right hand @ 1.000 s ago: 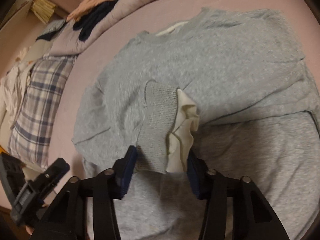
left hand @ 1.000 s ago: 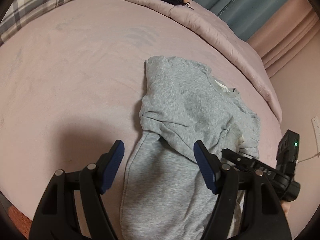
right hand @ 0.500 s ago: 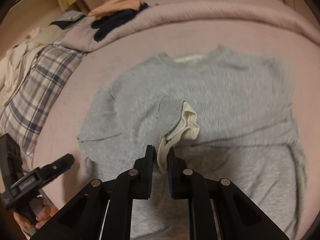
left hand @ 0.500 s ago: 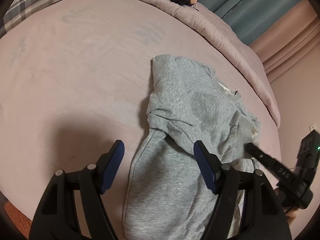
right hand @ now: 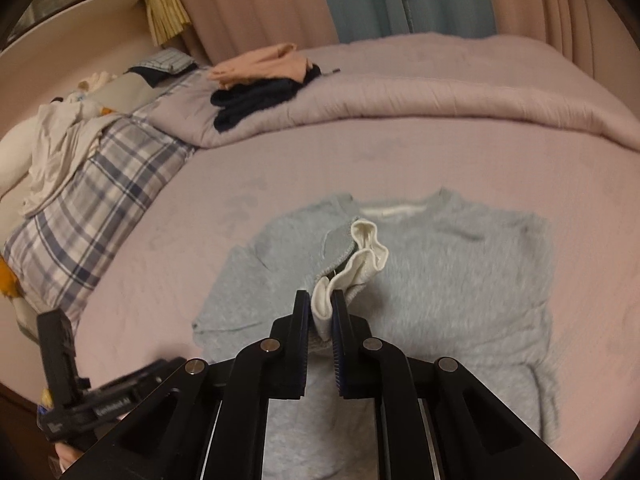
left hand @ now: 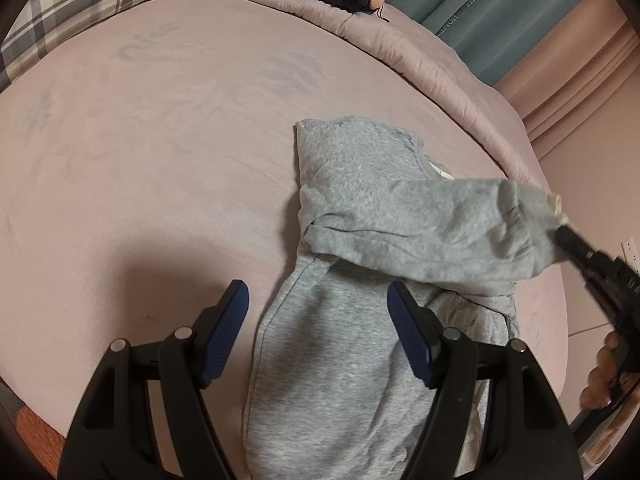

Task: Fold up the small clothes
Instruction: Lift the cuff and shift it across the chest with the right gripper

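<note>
Cream lining shows at the mouth of the sleeve cuff (right hand: 362,258) pinched between the pads of the right gripper (right hand: 321,312), which is clenched on it and holds the sleeve up off the body of the grey sweatshirt (right hand: 460,280). The left gripper (left hand: 318,308) hangs released over the lower half of the sweatshirt (left hand: 360,208), jaws spread, pads touching no cloth. The garment lies front-up near the middle of the pink bed sheet (left hand: 160,160), one side already doubled over. The step in hand looks like folding in the sleeve: I judge the next move calls for carrying the cuff across the chest and laying it flat without dragging the body out of square, perhaps with the left gripper pinning the hem. Further out, a pile of folded clothes (right hand: 260,84) rests on the rolled duvet (right hand: 440,100), beside a plaid pillow (right hand: 96,196). No basket, box or other container is in view.
</note>
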Available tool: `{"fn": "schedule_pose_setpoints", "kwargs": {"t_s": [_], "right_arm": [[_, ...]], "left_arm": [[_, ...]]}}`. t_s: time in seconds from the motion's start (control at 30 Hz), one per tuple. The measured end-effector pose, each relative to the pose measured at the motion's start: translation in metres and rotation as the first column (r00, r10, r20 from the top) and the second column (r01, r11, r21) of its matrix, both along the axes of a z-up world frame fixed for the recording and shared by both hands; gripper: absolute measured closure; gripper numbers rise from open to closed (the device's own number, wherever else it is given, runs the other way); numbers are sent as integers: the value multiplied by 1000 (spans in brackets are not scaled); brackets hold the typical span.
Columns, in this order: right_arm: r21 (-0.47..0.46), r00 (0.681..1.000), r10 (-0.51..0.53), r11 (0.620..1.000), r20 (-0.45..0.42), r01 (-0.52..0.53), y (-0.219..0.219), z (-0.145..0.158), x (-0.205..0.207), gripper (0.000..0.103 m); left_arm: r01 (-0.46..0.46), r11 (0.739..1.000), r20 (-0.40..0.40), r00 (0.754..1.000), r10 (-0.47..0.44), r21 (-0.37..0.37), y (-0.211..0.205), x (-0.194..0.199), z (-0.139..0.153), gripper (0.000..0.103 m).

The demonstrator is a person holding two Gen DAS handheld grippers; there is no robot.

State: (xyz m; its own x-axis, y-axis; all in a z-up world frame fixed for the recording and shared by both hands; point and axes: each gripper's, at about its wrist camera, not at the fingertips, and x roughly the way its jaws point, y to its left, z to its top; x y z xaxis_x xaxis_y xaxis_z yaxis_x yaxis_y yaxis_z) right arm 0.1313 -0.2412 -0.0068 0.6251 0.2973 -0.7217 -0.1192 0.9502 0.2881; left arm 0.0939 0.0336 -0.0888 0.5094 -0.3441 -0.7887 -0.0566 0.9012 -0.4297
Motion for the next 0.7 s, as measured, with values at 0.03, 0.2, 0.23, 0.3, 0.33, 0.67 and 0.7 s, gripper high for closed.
{"fn": "schedule_pose_setpoints", "kwargs": {"t_s": [0.03, 0.2, 0.23, 0.3, 0.33, 0.67, 0.7], "right_arm": [[-11, 1000, 2, 1000, 12, -2, 0, 4, 2, 92], [-64, 998, -8, 998, 64, 12, -7, 24, 11, 92], [-68, 997, -14, 998, 71, 19, -11, 27, 12, 92], [-74, 996, -32, 997, 87, 38, -19, 33, 16, 92], [-74, 995, -40, 996, 92, 47, -22, 35, 17, 92], [-85, 991, -135, 987, 12, 136, -59, -5, 20, 92], [-91, 989, -144, 986, -8, 143, -62, -15, 20, 92]], "left_arm": [[2, 1000, 2, 1000, -2, -4, 0, 0, 1, 32], [24, 1000, 23, 999, -24, -11, -6, -1, 6, 33], [28, 1000, 26, 999, -28, -8, -8, -1, 7, 33], [37, 999, 26, 999, -37, -5, -11, 1, 8, 33], [39, 999, 25, 999, -39, -6, -13, 3, 8, 33], [86, 996, 3, 996, -86, 32, -34, 36, 2, 49], [97, 994, -2, 995, -97, 40, -37, 41, 0, 51]]}}
